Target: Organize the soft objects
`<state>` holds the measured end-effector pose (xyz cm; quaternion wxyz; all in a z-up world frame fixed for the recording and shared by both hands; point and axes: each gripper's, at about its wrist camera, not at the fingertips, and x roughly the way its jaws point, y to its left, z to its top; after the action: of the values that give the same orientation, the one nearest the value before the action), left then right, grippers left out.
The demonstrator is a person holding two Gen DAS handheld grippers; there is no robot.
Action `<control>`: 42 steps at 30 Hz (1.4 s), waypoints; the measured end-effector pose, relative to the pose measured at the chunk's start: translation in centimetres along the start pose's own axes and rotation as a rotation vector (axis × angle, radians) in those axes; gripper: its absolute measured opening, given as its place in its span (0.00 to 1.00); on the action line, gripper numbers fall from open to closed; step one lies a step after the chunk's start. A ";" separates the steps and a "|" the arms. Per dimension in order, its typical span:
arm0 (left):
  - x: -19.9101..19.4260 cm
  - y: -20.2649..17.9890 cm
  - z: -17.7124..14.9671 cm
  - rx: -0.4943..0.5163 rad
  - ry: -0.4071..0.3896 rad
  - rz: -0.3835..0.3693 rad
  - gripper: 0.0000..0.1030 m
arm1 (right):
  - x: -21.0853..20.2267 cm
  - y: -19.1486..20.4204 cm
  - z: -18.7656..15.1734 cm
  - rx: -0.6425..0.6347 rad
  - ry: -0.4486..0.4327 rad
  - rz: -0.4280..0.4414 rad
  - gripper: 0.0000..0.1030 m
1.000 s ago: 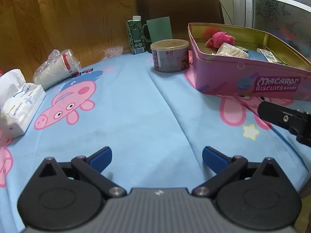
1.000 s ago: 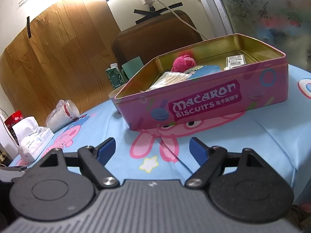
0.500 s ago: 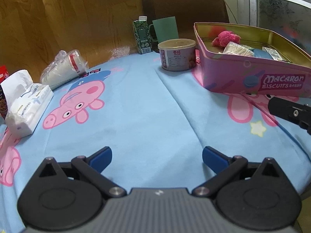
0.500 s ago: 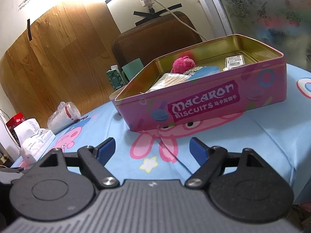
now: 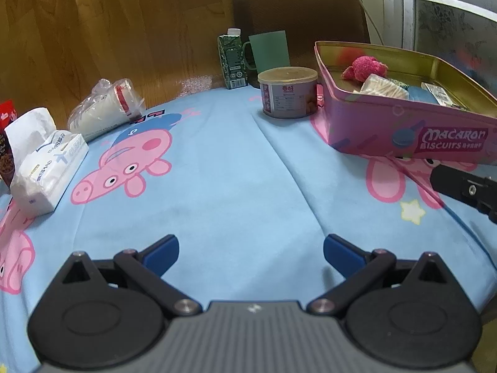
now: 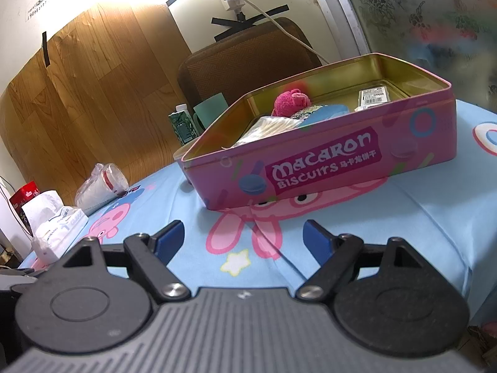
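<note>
A pink Macaron Biscuits tin stands open on the blue cartoon tablecloth at the right. Inside it lie a pink plush toy, a white soft packet, a blue item and a labelled packet. My left gripper is open and empty, low over the cloth, left of the tin. My right gripper is open and empty, just in front of the tin; part of it shows in the left wrist view.
A tissue pack and a bagged stack of cups lie at the left. A round can, a green carton and a green mug stand behind. A brown chair back rises beyond the table.
My left gripper has pulled back and turned left, so the tin sits farther right and the tissue pack shows more. The right gripper has barely moved.
</note>
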<state>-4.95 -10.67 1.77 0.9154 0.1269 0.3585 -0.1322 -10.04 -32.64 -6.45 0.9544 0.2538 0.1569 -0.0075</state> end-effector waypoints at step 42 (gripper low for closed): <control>0.7 -0.4 -0.4 0.047 0.058 -0.007 1.00 | 0.4 0.0 -0.3 -0.002 0.009 0.000 0.83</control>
<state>-4.81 -11.05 0.97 0.9008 0.1509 0.3824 -0.1398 -9.77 -32.45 -6.78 0.9540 0.2529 0.1611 -0.0064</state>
